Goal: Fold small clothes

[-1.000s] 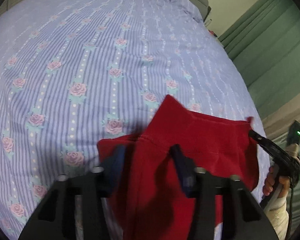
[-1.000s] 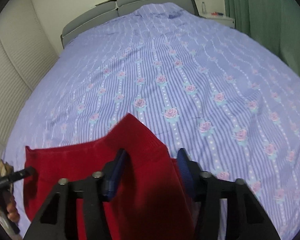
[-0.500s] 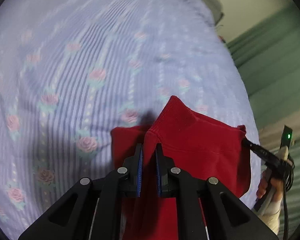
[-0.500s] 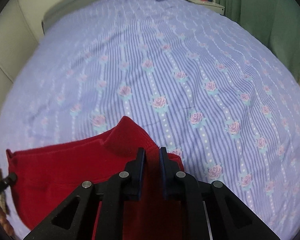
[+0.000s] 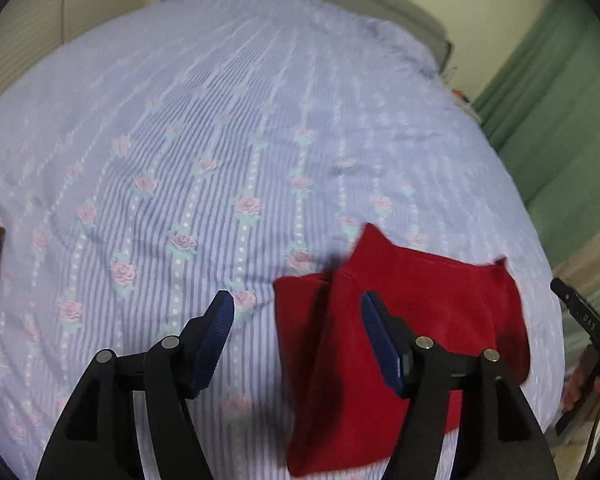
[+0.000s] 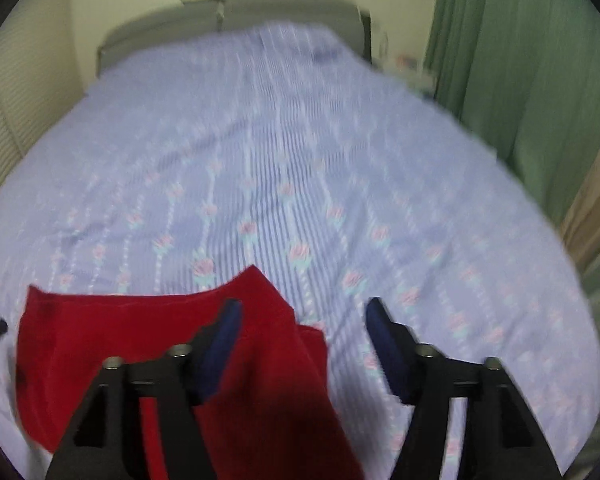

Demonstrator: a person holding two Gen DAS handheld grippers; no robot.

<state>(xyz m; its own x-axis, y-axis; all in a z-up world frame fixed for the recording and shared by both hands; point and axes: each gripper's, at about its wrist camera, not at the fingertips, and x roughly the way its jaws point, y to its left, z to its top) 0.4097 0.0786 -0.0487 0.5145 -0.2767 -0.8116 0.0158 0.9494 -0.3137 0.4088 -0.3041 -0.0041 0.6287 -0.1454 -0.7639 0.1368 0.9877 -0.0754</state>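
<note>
Motion blur smears the bedspread (image 6: pixel 300 168) and headboard (image 6: pixel 228 16) in the right wrist view. The red garment (image 5: pixel 412 320) runs behind 1 blue pad (image 5: pixel 380 340); its near edge leaves the frame.

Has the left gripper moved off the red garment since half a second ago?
Yes. The left gripper has shifted left against the floral bedspread: its jaws, then pinched on the red garment, are opening with only bedspread between them.

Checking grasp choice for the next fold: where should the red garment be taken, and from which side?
Grip the red garment at its two raised far corners, coming from above. They stand off the bedspread, so jaws can close around them; elsewhere it lies flat.
</note>
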